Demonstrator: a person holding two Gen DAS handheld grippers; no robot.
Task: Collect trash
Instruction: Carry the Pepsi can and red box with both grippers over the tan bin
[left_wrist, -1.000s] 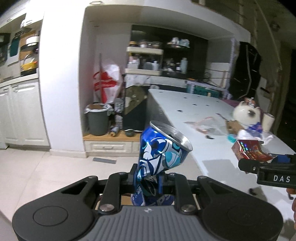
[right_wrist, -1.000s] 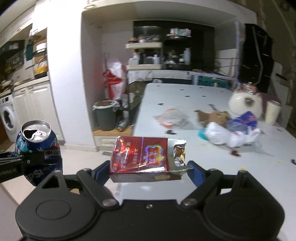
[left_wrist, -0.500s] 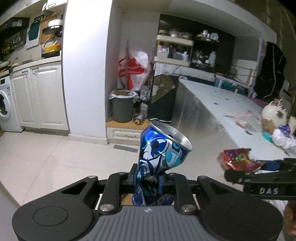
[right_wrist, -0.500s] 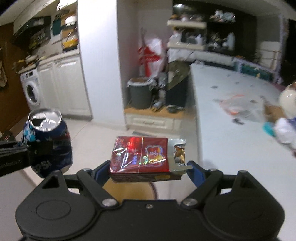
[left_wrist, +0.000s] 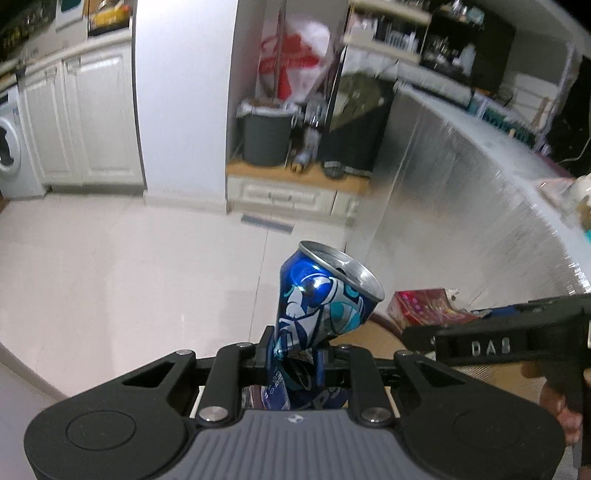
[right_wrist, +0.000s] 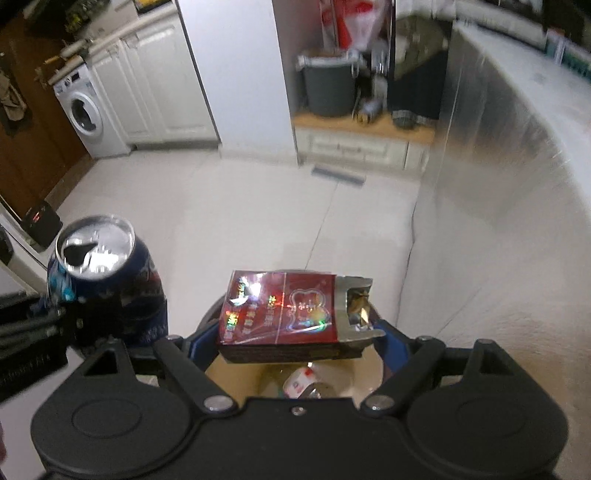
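A dented blue soda can (left_wrist: 321, 306) is pinched at its crushed waist by my left gripper (left_wrist: 293, 356), its open top tilted up and to the right. My right gripper (right_wrist: 288, 339) is shut on a red cigarette pack (right_wrist: 280, 314) with a torn foil end, held crosswise. In the right wrist view the can (right_wrist: 107, 280) hangs at the left. In the left wrist view the pack (left_wrist: 424, 306) shows at the right. Under the pack lies a round tan bin (right_wrist: 365, 373) with plastic waste inside; its rim (left_wrist: 384, 325) peeks behind the can.
White tiled floor spreads ahead. The counter's metal side (left_wrist: 443, 206) stands to the right. A grey waste bucket (right_wrist: 327, 88) sits on a low wooden step at the back. White cupboards and a washing machine (right_wrist: 86, 114) are at the left. A hand (left_wrist: 557, 402) holds the right gripper.
Both grippers have swung away from the counter top and tipped down toward the floor. The tan bin has come into view beneath them. Both grips are unchanged.
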